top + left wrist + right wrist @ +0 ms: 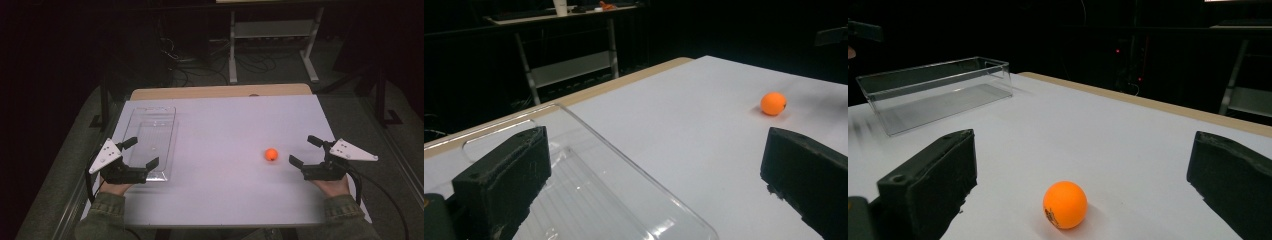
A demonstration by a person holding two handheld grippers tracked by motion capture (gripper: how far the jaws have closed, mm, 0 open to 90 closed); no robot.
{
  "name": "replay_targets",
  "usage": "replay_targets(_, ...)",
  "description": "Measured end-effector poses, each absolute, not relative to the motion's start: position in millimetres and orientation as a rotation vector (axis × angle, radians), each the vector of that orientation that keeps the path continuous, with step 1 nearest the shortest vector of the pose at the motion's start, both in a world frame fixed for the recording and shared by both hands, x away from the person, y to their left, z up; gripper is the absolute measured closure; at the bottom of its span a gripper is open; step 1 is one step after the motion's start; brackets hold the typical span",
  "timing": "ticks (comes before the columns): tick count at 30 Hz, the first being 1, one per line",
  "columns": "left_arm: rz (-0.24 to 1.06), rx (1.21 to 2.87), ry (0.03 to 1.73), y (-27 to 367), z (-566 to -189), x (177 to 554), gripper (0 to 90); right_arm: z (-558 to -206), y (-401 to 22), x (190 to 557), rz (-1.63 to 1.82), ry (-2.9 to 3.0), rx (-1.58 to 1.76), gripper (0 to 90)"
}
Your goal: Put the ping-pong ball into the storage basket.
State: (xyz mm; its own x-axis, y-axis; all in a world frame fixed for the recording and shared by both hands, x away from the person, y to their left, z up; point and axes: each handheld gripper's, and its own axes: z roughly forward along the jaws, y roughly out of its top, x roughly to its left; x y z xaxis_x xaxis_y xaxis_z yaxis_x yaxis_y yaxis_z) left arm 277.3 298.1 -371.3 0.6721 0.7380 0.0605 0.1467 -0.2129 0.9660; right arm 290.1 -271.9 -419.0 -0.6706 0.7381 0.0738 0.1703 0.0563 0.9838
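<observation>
Both tongs are held spread wide and empty. Right tongs [305, 151] are pointed at the orange ball [271, 154], which is seen on the white table [225, 125] just beyond them. Left tongs [141, 153] are held over the near end of the clear tray [152, 132].

The right claw [1080, 165] stands with its two black jaws spread wide, one rising at the lower left and one at the lower right. An orange ball [1065, 204] rests on the white counter [1088, 125] between the jaws, touching neither. A small dark mark shows low on the ball's left face. A clear plastic box [935, 92] sits farther back on the left, well apart from the ball, upright with its open side up. Beyond the counter's wooden far edge the background is dark.
</observation>
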Motion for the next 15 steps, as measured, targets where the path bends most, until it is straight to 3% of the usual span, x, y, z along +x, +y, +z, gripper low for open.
replay_targets(15,0.628,1.776,0.678,282.8,-359.9,282.8,0.0,-418.3,-273.2,289.9,1.658,1.881,0.901,0.0)
